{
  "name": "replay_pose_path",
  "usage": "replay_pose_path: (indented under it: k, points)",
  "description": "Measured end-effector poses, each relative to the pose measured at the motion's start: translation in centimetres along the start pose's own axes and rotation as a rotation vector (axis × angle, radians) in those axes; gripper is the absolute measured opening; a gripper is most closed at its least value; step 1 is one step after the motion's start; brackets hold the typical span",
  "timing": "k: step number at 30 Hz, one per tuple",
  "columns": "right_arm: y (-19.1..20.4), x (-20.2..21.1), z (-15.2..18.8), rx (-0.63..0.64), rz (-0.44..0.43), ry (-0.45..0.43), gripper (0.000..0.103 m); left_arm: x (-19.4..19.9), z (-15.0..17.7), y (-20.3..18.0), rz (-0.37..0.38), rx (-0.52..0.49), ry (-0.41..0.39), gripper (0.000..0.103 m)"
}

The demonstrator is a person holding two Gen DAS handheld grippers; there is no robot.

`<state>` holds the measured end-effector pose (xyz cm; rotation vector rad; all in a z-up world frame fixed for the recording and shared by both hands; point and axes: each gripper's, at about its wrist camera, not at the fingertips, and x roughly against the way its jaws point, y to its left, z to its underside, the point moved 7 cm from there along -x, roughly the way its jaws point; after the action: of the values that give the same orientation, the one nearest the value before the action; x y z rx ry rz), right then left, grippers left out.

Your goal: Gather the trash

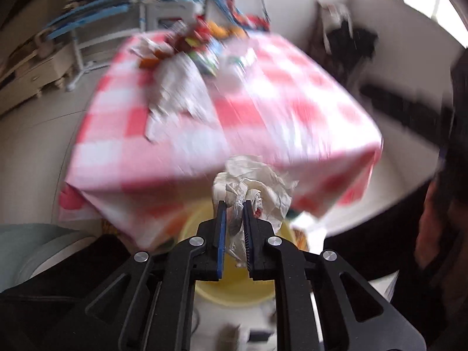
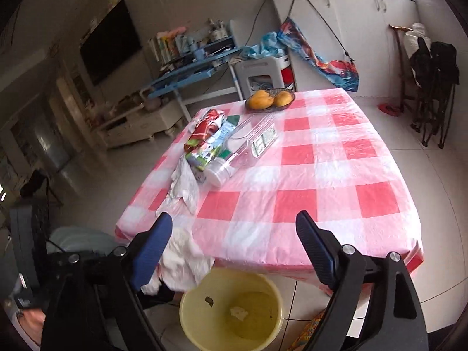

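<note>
Left wrist view: left gripper point(image 1: 234, 209) fingers pinch crumpled white paper point(image 1: 254, 181) above the yellow bin point(image 2: 231, 313). Right gripper point(image 2: 234, 225) fingers spread wide, empty, over the checkered surface point(image 2: 307, 169); wrappers point(image 2: 207, 140) at 11 o'clock.

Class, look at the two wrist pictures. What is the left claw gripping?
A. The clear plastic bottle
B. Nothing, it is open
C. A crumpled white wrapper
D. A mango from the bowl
C: the left claw is shut on a crumpled white wrapper, held above the yellow bucket beside the checked table.
</note>
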<state>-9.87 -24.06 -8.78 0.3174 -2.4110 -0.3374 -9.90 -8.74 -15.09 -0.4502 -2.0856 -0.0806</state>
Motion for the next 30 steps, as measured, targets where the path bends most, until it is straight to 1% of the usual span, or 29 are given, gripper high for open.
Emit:
replay_pose_path:
  k: [1,2,3,4,6,7,9,11,14,17,19,21,25,30]
  points:
    - [-0.2,0.0,-0.3,-0.013,0.002,0.007,0.083,-0.9,0.6,-0.8,-0.021,-0.046,0.032,0.017]
    - [-0.3,-0.1,-1.0,-0.024,0.004,0.019,0.083,-1.0,0.8,-1.1,-0.040,-0.072,0.038,0.021]
    - [-0.4,-0.4,-0.9,-0.029,0.009,0.025,0.083,-1.0,1.0,-1.4,-0.063,-0.097,0.034,0.033]
    - [-0.3,-0.5,-0.8,-0.027,0.014,0.028,0.083,-0.8,0.9,-1.8,-0.092,-0.126,0.015,0.044]
    - [0.3,-0.6,-1.1,-0.011,0.026,0.027,0.083,0.1,0.2,-1.7,-0.107,-0.136,-0.033,0.053]
    - [0.4,-0.6,-1.0,-0.003,0.032,0.024,0.083,0.6,-0.1,-1.5,-0.111,-0.130,-0.055,0.056]
    - [0.3,-1.2,-0.9,-0.004,0.039,0.030,0.083,1.4,-1.1,-0.6,-0.124,-0.105,-0.084,0.058]
    - [0.2,-1.7,-0.5,-0.007,0.043,0.037,0.083,2.1,-1.7,0.7,-0.153,-0.064,-0.114,0.062]
    - [0.3,-1.8,-0.2,-0.002,0.056,0.039,0.083,3.0,-2.4,2.9,-0.184,0.018,-0.151,0.067]
    - [0.3,-1.9,-0.2,0.003,0.058,0.037,0.084,3.4,-2.6,4.6,-0.181,0.100,-0.174,0.069]
    - [0.4,-1.9,-0.1,0.010,0.061,0.037,0.085,3.6,-2.8,5.5,-0.175,0.147,-0.185,0.073]
    - [0.3,-2.0,0.1,0.011,0.063,0.043,0.085,3.7,-2.8,6.1,-0.174,0.178,-0.192,0.075]
    - [0.2,-2.1,0.3,0.007,0.064,0.051,0.085,3.7,-3.0,6.6,-0.178,0.204,-0.207,0.077]
    - [0.2,-2.1,0.4,0.010,0.065,0.055,0.085,3.8,-3.2,6.3,-0.195,0.184,-0.239,0.077]
